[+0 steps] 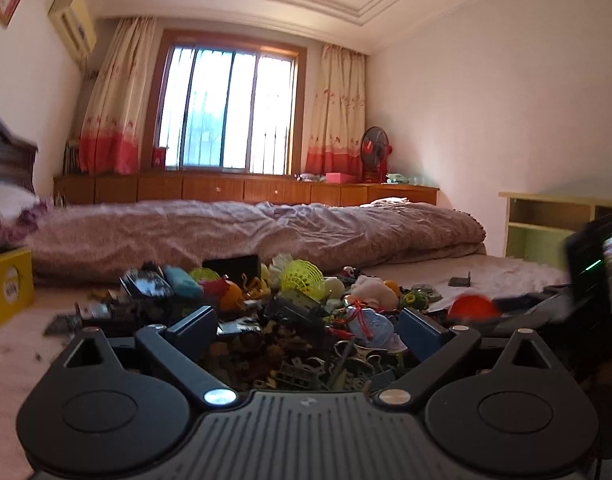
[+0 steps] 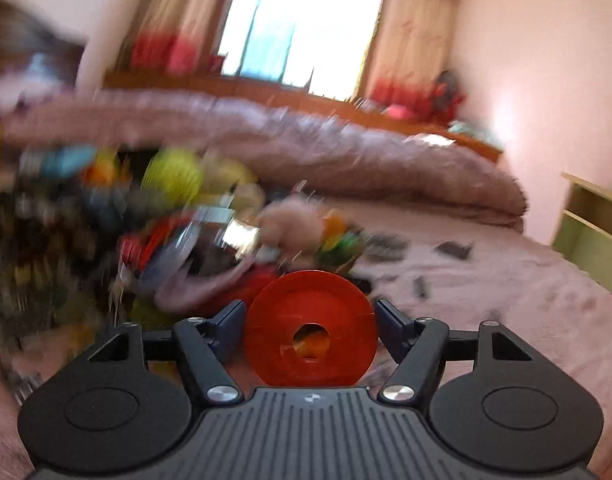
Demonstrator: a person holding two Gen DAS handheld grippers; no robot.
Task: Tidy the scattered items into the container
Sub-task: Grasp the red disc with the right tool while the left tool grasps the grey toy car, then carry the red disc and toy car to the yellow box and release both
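While motion blur smeared the toy pile [image 2: 117, 216] at left, red disc [image 2: 310, 332] sat between right gripper [image 2: 308, 330] jaws, grip unclear, left gripper [image 1: 306, 326] jaws apart, pink bedsheet [image 2: 486, 280], window [image 1: 229, 108] behind.

Both units same build. Left gripper [image 1: 306, 326]: matte black body, ribbed grey-black centre plate with a small round logo mark, two big round black housings either side with recessed disc caps. Black link arms on silver round pivot screws, smaller silver screws at the outer ends, triangular cut-outs in the outer links. Finger pads [image 1: 191, 330] dark blue, blocky. Right gripper [image 2: 310, 326]: identical parts, blue pads [image 2: 230, 330], same silver fasteners.
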